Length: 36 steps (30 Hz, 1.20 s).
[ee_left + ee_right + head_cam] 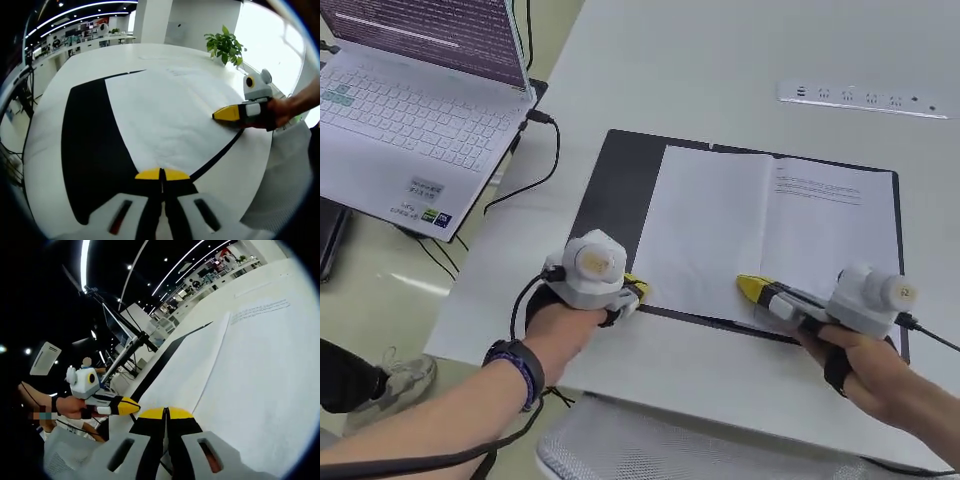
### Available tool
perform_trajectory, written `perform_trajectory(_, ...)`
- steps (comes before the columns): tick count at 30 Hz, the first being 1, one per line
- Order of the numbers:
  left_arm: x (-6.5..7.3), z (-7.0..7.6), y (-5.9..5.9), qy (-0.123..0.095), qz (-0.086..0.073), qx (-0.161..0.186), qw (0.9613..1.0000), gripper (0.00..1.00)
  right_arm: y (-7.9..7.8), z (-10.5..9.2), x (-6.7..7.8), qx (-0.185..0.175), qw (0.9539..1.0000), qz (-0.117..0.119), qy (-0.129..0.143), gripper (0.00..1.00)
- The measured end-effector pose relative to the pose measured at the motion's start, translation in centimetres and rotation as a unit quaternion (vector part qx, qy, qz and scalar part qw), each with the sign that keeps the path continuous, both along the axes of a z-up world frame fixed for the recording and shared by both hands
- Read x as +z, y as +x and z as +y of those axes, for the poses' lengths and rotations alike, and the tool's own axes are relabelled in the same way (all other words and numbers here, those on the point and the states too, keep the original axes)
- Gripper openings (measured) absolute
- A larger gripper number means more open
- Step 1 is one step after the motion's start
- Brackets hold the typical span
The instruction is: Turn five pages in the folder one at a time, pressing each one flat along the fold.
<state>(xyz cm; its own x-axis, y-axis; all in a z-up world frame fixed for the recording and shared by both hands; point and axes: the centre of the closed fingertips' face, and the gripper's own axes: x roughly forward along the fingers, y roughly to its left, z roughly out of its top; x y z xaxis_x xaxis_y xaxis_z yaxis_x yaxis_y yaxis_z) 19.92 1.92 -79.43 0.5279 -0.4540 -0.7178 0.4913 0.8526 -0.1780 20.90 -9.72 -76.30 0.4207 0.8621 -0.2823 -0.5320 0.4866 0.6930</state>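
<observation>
The open folder (620, 190) lies flat on the white worktop (720, 60), its white pages (710, 230) spread over the black cover. The right gripper (752, 288) rests on the pages near the fold, jaws together. The left gripper (634, 290) sits at the left page's near corner, jaws together. A laptop (410, 110) and a power strip (865, 98) lie beyond.

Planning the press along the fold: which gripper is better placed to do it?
Probably right. The right gripper, jaws shut, rests on the page beside the near end of the fold; the left gripper sits at the near edge of the black cover, away from it.
</observation>
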Motion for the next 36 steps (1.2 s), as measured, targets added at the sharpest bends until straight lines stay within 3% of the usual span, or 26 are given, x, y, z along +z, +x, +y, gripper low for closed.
perform_trajectory(12,0.0,0.0,-0.1,-0.002,0.0,0.0,1.0,0.0,-1.8,-0.7,-0.7,0.009,0.9999,0.01,0.005,0.0)
perform_trajectory(21,0.0,0.0,-0.1,-0.001,0.0,0.0,1.0,0.0,-1.7,-0.9,-1.4,0.011,0.9998,0.015,-0.002,0.0)
perform_trajectory(26,0.0,0.0,-0.1,0.006,-0.008,-0.003,0.9999,0.0,-1.5,-1.0,-1.6,0.008,0.9996,0.029,0.0,0.0)
perform_trajectory(36,0.0,0.0,0.0,-0.001,0.005,-0.004,1.0,0.0,-1.8,-1.0,-1.7,0.006,0.9991,0.041,-0.012,0.0)
